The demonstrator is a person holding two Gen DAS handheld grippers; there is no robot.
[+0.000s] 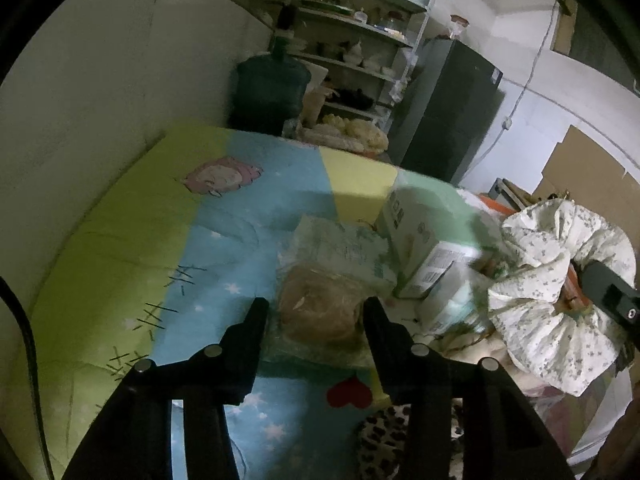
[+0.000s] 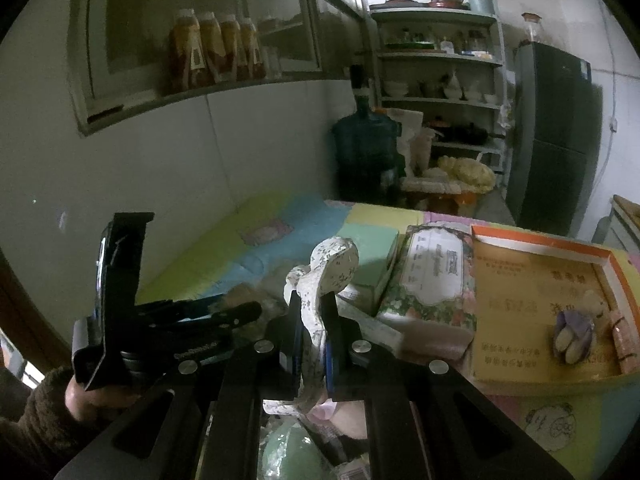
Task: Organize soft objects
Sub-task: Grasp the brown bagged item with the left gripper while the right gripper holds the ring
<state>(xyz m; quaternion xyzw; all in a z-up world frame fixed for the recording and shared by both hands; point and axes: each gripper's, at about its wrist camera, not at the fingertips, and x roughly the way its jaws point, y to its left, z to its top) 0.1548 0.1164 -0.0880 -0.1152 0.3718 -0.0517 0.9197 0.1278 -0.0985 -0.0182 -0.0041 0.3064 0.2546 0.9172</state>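
Observation:
My left gripper (image 1: 315, 312) is open, its fingers on either side of a brown soft round thing in clear wrap (image 1: 318, 312) on the patchwork quilt (image 1: 224, 248). My right gripper (image 2: 312, 316) is shut on a white floral cloth cushion (image 2: 320, 292) and holds it up above the quilt; it also shows at the right of the left wrist view (image 1: 556, 292). An orange cardboard tray (image 2: 536, 296) at the right holds a small plush toy (image 2: 576, 332). A leopard-print soft thing (image 1: 384, 436) lies below my left gripper.
Tissue packs (image 1: 344, 248) and a white carton (image 1: 428, 248) lie behind the brown thing; a floral tissue pack (image 2: 432, 280) lies beside the tray. A water jug (image 1: 272, 88), shelves (image 1: 360, 52) and a dark fridge (image 1: 448, 116) stand beyond the bed. A wall runs along the left.

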